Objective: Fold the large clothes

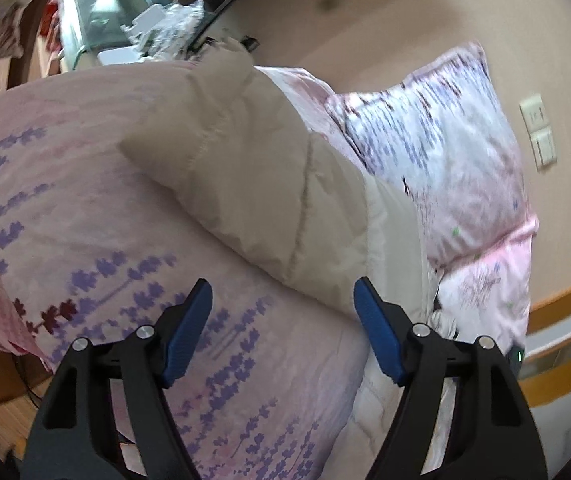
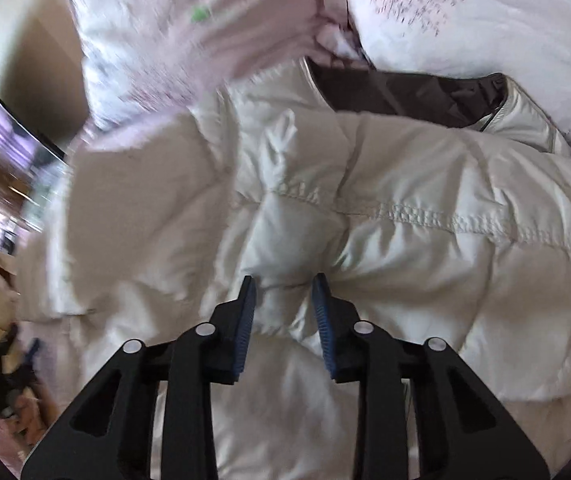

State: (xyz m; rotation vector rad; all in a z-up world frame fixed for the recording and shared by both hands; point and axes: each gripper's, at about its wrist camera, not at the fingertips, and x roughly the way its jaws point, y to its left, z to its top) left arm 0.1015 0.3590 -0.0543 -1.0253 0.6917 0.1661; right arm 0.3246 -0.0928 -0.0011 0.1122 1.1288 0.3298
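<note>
Jacket (image 2: 385,216) – quilted cloth, slight sheen; bedding (image 1: 85,208) – matt printed cloth; tool pads (image 2: 245,320) ribbed.

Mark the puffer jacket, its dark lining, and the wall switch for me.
puffer jacket (image 2: 405,216), right wrist view, on the stitched seam across its quilted shell.
dark lining (image 2: 405,96), right wrist view, on the brown inside at the open collar.
wall switch (image 1: 539,132), left wrist view, on the plate's middle.

Puffer jacket (image 2: 365,208): runs off the lower and right edges of the right wrist view; full outline not visible.
Dark lining (image 2: 405,92): partly tucked under the pillow (image 2: 485,20), upper right.
Left edge, right wrist view: motion-blurred; objects unreadable.
Mirror (image 1: 133,4): upper left of left wrist view, reflections too blurred to identify.
Wall switch (image 1: 539,132): markings too small.
</note>
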